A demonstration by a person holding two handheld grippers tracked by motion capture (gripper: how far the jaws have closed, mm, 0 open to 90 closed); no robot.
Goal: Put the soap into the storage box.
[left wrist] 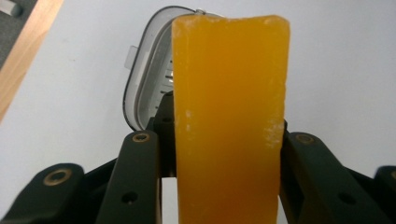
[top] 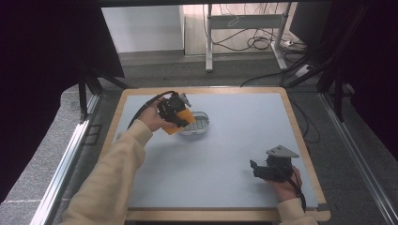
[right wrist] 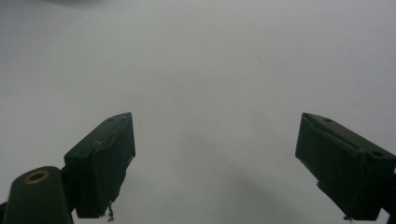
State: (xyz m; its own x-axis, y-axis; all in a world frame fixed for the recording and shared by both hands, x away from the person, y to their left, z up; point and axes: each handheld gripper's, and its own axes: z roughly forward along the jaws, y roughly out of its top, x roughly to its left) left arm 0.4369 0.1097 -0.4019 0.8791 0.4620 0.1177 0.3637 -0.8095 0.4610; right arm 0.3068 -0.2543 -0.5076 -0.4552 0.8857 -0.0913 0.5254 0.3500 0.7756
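Orange soap bar [left wrist: 229,121] clamped upright in left gripper [top: 176,114], held just over white soap dish [top: 197,123] near table's [top: 225,154] far left, right gripper [top: 267,169] resting wide and empty, next likely lowering soap squarely into dish before release

table [top: 141,93]: light wooden rim, pale blue-grey mat [top: 225,154] covering top
floor [top: 155,68]: grey, behind table
desk frame [top: 209,42]: metal legs, far back
cables [top: 256,42]: black, tangled on floor under frame
curtains [top: 42,61]: dark, both sides
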